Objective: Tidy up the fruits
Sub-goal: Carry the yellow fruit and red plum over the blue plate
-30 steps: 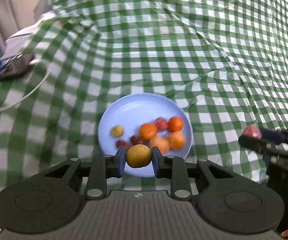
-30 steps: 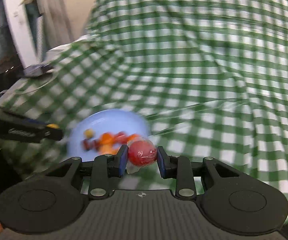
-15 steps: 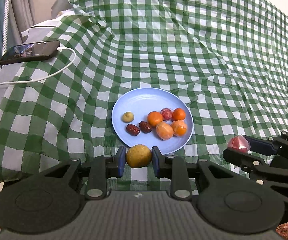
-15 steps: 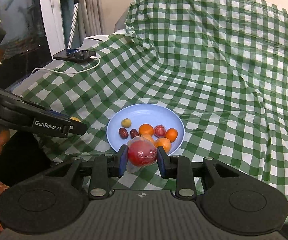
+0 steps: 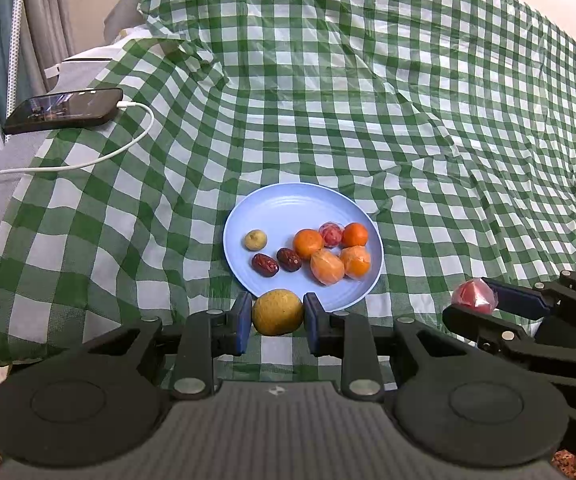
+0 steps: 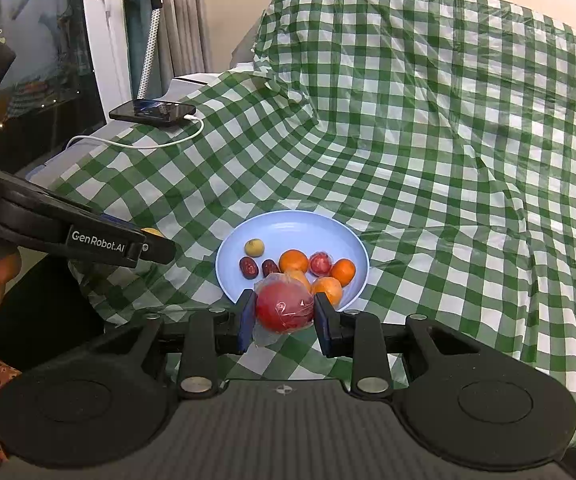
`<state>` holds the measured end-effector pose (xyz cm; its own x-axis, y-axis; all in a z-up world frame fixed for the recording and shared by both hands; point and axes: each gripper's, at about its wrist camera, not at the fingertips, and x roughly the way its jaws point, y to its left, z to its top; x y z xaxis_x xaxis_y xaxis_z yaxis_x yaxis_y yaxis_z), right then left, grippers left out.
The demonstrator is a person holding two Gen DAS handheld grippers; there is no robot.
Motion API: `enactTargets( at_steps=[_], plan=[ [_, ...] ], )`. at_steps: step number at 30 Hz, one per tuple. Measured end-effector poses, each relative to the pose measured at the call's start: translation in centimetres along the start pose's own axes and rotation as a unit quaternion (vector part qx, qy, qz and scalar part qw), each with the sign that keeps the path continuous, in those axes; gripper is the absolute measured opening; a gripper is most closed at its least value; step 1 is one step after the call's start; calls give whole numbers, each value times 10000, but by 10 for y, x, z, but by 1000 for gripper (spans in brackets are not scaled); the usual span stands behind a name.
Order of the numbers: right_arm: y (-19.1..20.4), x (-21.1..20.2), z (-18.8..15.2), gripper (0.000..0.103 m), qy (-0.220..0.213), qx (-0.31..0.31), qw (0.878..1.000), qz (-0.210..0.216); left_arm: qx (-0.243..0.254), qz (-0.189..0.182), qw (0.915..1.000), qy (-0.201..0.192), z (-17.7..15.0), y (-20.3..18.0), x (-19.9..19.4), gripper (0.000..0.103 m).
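A light blue plate (image 5: 288, 204) lies on the green checked cloth and holds several oranges (image 5: 308, 243), two dark red dates (image 5: 265, 265), a small yellow fruit (image 5: 255, 239) and a wrapped red fruit (image 5: 331, 234). My left gripper (image 5: 277, 314) is shut on a yellow-brown round fruit (image 5: 277, 311), held above the plate's near rim. My right gripper (image 6: 284, 314) is shut on a red fruit in clear wrap (image 6: 284, 307), also short of the plate (image 6: 288, 224). The right gripper shows at the right of the left wrist view (image 5: 484, 300).
A black phone (image 5: 63, 110) with a white charging cable (image 5: 119, 152) lies at the cloth's far left corner. The cloth (image 5: 408, 120) rises over a raised back behind the plate. A window and curtain (image 6: 47, 40) stand at the far left.
Both grippers have pulled back and up from the plate with their fruits still held. The plate now looks smaller and farther, and the blur is gone.
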<state>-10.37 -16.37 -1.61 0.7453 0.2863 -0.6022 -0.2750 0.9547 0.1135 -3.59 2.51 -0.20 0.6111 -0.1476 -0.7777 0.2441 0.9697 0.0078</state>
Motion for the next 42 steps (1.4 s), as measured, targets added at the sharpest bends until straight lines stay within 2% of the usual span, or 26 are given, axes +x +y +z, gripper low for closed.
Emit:
enactTargets(
  at_steps=[24,42],
  plan=[
    [-6,15,0,33,229,95,9997,37,-123,64,9998,112,11,5,18,30],
    [-25,55,8,33,509,240,9984,13,-114,81,9994,319,38,8,56,30]
  ],
)
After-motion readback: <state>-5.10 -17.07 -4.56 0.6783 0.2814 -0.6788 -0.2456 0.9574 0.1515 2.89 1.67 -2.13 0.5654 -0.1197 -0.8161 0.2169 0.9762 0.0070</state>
